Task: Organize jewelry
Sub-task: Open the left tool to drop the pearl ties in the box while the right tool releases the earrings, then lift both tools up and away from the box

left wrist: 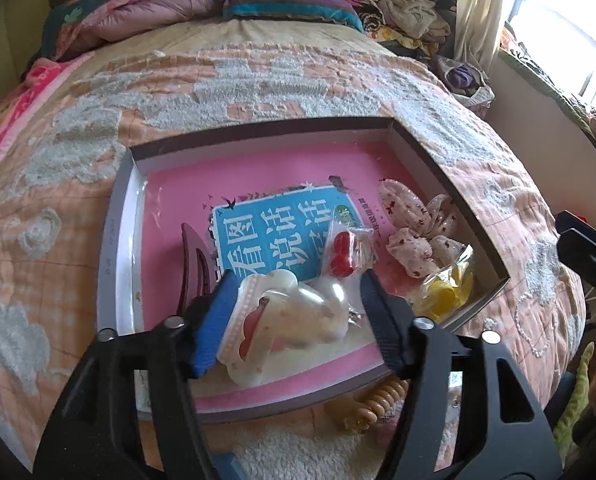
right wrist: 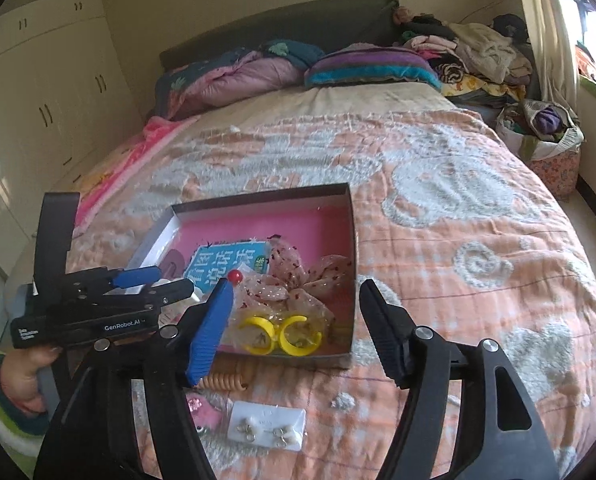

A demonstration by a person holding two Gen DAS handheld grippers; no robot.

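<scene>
Left wrist view: left hand-held gripper spread, clear packet of pale hair clips lying loose between its pads.
Right hand-held gripper: spread, nothing between, above box corner.
Box: on bed; holds yellow hoops, floral scrunchie, red beads.
Earring card: on bedspread, outside box.

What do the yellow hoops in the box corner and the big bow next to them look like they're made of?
Yellow hoops: likely glossy plastic, judging by the uniform bright colour and smooth shine; they sit inside a clear crinkly bag. Bow: thin, slightly sheer fabric, pale pink with small dark red specks; its soft folds and puffy loops suggest chiffon or organza, though that is uncertain.
</scene>
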